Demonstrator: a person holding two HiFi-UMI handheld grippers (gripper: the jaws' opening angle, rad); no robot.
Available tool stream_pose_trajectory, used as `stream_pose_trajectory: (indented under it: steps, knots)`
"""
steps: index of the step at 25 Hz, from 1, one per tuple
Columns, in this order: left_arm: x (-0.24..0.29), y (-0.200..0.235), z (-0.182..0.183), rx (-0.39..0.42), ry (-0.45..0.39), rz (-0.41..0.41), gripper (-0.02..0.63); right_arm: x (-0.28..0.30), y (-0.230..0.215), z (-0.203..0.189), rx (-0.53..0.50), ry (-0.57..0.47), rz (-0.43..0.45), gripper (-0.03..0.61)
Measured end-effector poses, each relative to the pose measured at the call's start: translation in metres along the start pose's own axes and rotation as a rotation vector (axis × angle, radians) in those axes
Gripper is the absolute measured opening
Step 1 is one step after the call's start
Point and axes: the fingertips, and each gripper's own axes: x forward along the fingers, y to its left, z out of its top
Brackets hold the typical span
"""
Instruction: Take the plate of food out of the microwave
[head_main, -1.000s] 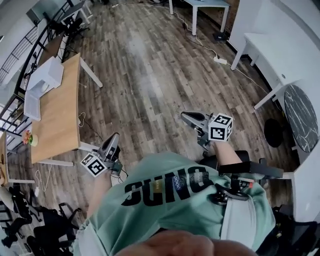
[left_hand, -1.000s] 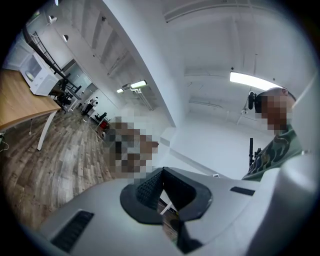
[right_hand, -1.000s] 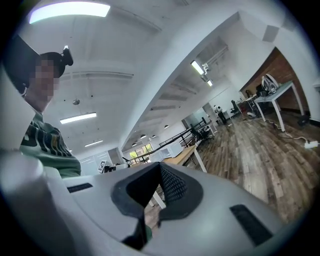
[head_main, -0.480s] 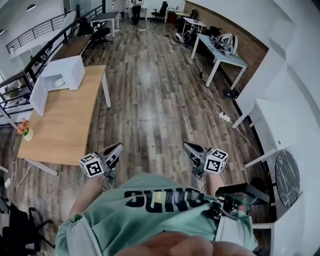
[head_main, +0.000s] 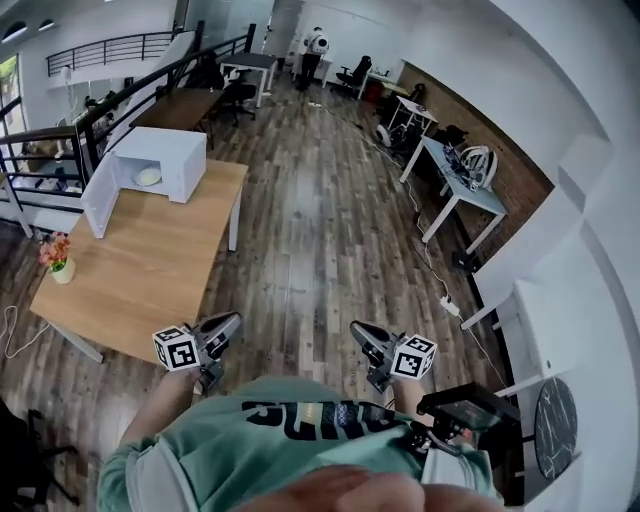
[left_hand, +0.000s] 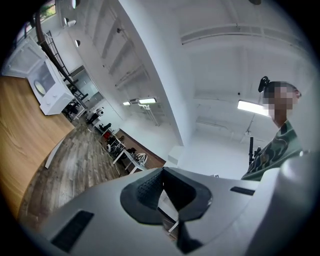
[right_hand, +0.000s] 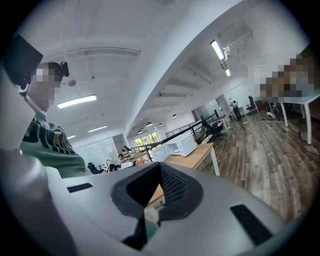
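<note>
The white microwave (head_main: 152, 163) stands at the far end of a wooden table (head_main: 150, 270), its door (head_main: 97, 200) swung open to the left. Inside it lies the pale plate of food (head_main: 147, 177). My left gripper (head_main: 226, 324) and right gripper (head_main: 358, 333) are both held close to my body over the wood floor, far from the microwave. Both are shut and hold nothing. The left gripper view shows the microwave (left_hand: 46, 82) far off at the upper left past the shut left gripper (left_hand: 162, 187). In the right gripper view the microwave (right_hand: 182, 145) is small beyond the shut right gripper (right_hand: 159, 185).
A small flower pot (head_main: 57, 262) stands on the table's left edge. A black railing (head_main: 60, 130) runs behind the table. White desks (head_main: 455, 190) and a power strip (head_main: 450, 307) lie to the right. A person (head_main: 318, 42) stands far back in the room.
The view has swung and advanced across the floor: the table and microwave went from the left edge to ahead-left, with the microwave's open front now showing. Both grippers stayed shut near my body.
</note>
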Motion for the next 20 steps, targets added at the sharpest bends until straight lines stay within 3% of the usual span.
stream_pose_trajectory:
  steps: [5, 9, 16, 20]
  knots:
    - [-0.023, 0.035, 0.006, -0.033, -0.049, 0.083, 0.005, 0.050, -0.018, 0.016, -0.001, 0.024, 0.050, 0.006]
    - [-0.024, 0.049, 0.006, -0.027, -0.061, 0.155, 0.005, 0.088, -0.034, 0.011, 0.018, 0.055, 0.148, 0.006]
    - [0.028, 0.072, 0.036, 0.057, -0.137, 0.309, 0.005, 0.133, -0.123, 0.045, 0.041, 0.050, 0.321, 0.006]
    - [0.094, 0.076, 0.039, 0.093, -0.147, 0.357, 0.005, 0.138, -0.179, 0.073, 0.009, 0.069, 0.411, 0.006]
